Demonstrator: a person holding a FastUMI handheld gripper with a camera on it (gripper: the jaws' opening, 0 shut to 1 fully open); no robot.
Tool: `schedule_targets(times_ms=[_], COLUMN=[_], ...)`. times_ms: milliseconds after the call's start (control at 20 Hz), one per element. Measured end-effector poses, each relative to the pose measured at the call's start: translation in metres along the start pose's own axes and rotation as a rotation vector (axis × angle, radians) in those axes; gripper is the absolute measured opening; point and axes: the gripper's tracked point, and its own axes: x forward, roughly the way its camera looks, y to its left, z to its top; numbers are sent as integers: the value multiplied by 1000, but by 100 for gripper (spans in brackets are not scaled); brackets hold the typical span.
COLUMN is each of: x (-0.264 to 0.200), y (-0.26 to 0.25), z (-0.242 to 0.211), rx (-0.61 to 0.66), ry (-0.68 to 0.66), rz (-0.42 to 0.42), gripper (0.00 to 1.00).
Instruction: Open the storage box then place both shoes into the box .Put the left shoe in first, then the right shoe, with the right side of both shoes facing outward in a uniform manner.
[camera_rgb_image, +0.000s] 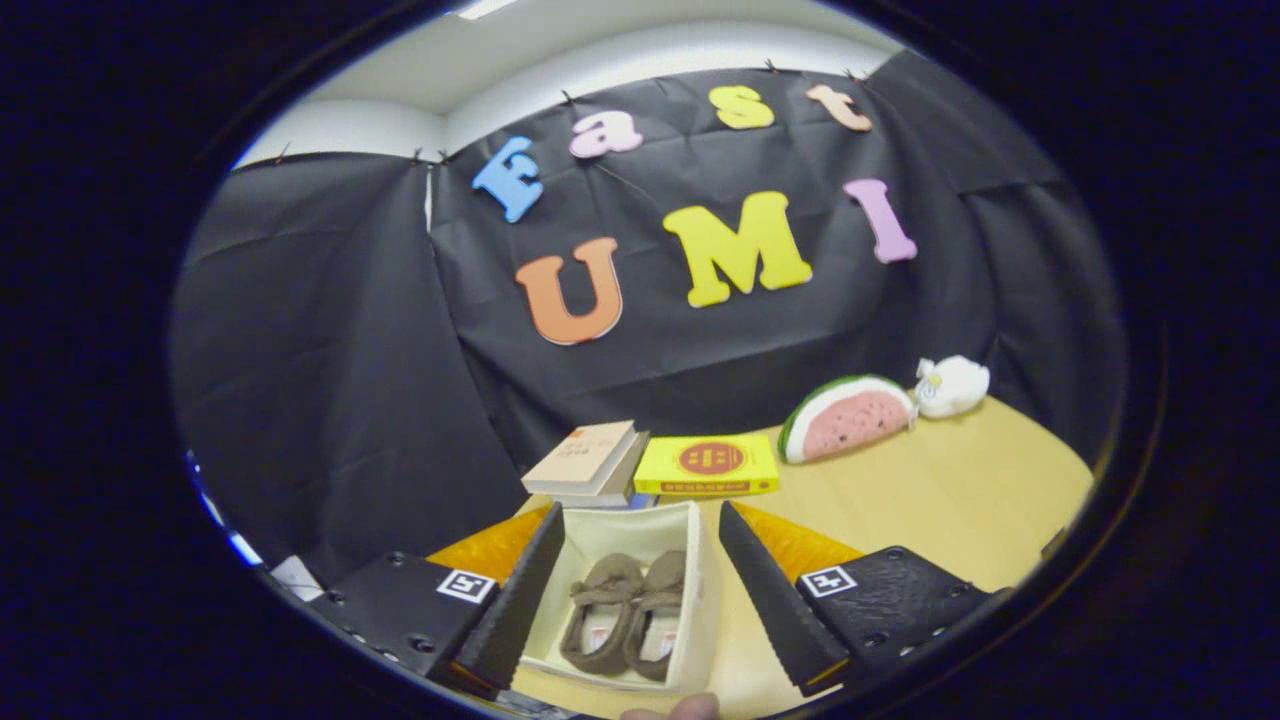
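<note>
The gripper (640, 590) carries two wedge-shaped fingers (515, 600) that taper toward their tips, each with a ridged, saw-toothed inner face. Behind each finger sits a flat, dark, textured mounting block (400, 610) with rounded corners, dotted along its edge with small round screw heads. Each block bears a small square white marker (468, 586) printed with a black pattern, one on the left block and one on the right (829, 581). The fingers stand spread well apart, pressing on nothing. Below and between them, a fingertip (690, 708) of the person's hand shows, bare and unsleeved
</note>
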Motion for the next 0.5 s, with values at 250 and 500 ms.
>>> schedule_targets(times_ms=[250, 500], x=[-58, -106], y=[-42, -103], z=[38, 59], rx=[-109, -154], ry=[-161, -233], rz=[29, 10], gripper=[95, 95])
